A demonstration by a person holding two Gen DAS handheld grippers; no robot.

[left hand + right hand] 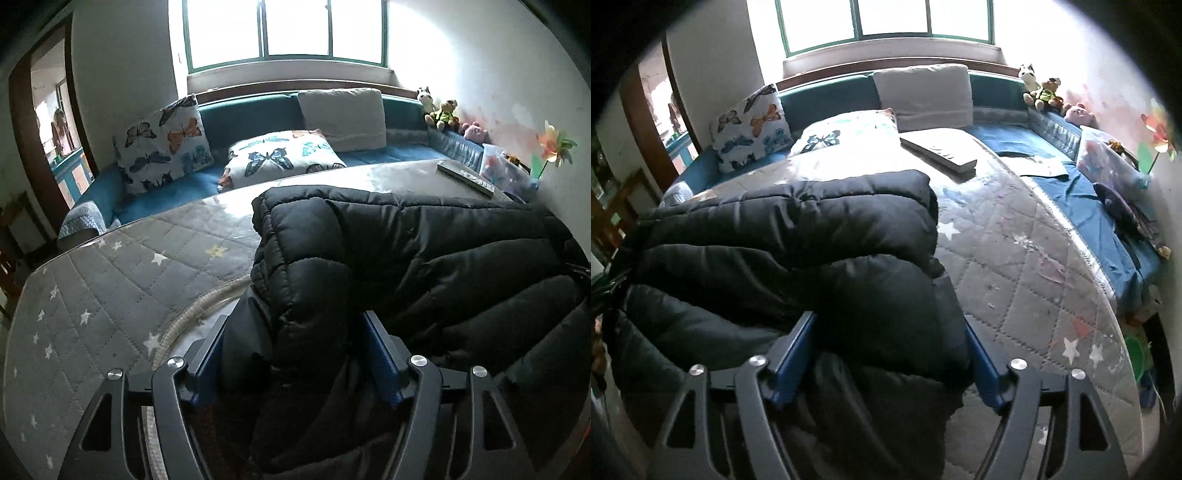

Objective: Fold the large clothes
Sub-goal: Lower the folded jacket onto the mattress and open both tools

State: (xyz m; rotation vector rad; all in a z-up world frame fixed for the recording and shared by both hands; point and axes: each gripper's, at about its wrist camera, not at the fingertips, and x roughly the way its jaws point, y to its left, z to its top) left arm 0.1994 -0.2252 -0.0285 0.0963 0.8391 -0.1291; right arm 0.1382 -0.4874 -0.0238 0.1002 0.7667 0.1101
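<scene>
Now both our grippers, left [299, 354] and right [890, 354], stand released astride the folded jacket [406, 251]; we should square its edges on the bench [110, 295].

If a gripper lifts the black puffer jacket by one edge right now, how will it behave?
The black puffer jacket would probably sag and unfold: its quilted layers are soft and only loosely stacked. It is likely light for its bulk, given the puffy baffles. The shell looks smooth and slightly shiny, so it may slip on the grey star-print mat.

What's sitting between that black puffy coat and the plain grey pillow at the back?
A remote control on the quilted star mat, clearest in the right wrist view.
</scene>
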